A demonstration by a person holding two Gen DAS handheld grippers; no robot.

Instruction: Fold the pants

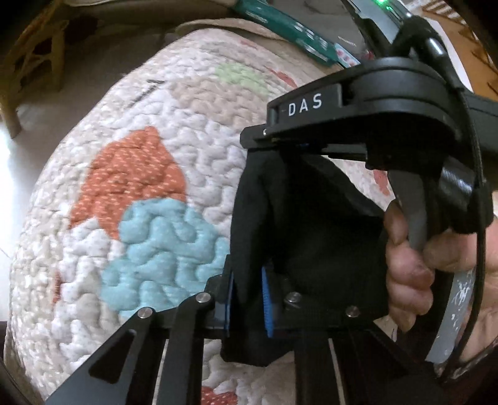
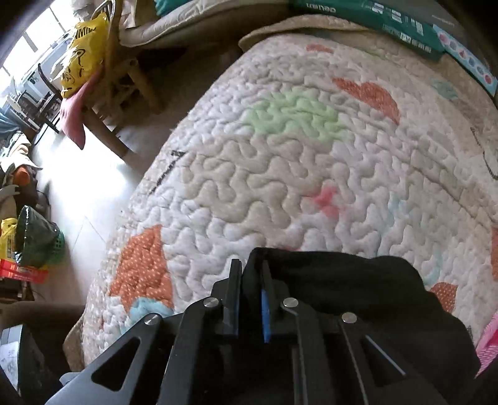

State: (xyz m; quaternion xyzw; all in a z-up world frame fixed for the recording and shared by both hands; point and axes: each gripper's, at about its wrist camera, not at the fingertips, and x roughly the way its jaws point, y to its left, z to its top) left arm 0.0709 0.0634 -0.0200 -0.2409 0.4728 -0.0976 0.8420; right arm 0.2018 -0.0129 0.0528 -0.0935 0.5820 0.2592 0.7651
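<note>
A pair of black pants is held bunched above a quilted bedcover, gripped at two spots close together; the left gripper has its jaws clenched on a fold of the black cloth, which passes between its blue pads and hangs out below them; just beyond it, in the left wrist view, the right gripper also bites the same cloth from above, marked with the letters DAS, with a person's hand wrapped round its grey handle; in the right wrist view the right gripper shows its jaws clamped on an edge of the pants, the rest of the fabric heaped to the right over the bedcover; the bedcover is cream with orange, blue and green patches, and the pants sit near its front edge; a green box lies along its far edge; beyond the left edge stand a wooden chair carrying a yellow bag, and a green basket on the pale floor.
</note>
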